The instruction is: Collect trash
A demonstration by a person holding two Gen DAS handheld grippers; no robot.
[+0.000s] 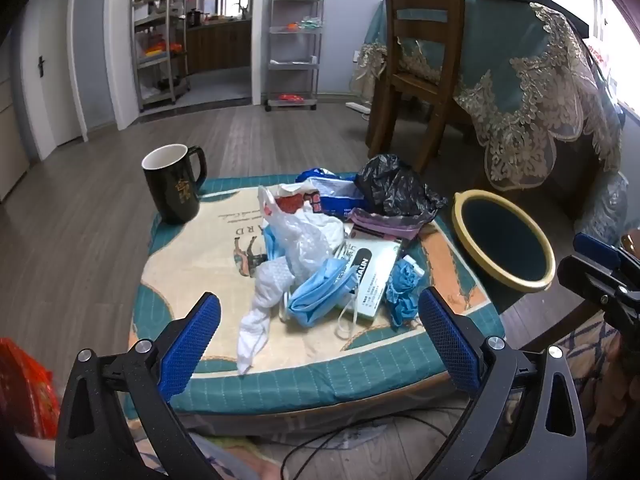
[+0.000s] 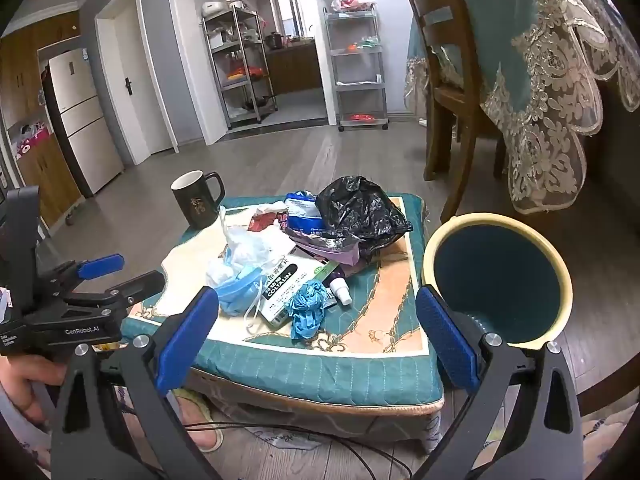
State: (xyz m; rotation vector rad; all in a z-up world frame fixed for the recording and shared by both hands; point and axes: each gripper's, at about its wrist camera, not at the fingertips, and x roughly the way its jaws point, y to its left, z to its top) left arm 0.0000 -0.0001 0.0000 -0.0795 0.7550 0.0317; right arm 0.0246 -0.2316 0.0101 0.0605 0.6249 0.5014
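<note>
Trash pile [image 1: 336, 248] sits mid-cushion [image 1: 192, 264]: face mask [image 1: 320, 296], medicine box [image 1: 372, 280], blue glove [image 2: 306, 312], black bag [image 2: 360, 208], all untouched. Bin [image 2: 496, 276] just right of it looks empty. I hold the left gripper [image 1: 320, 340] and right gripper [image 2: 316, 336] above the near edge, jaws spread, holding nothing. Nothing collected yet.

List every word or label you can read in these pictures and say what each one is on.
"COLTALIN": white and black medicine box in the trash pile; its smaller print is too small to read.
"GenRobot.AI": body of the left gripper, seen from the right wrist; the small label beside it is unreadable.
"RD": end of a word printed on the cushion, the rest covered.
Gold characters on the black mug: too blurred to read.
</note>
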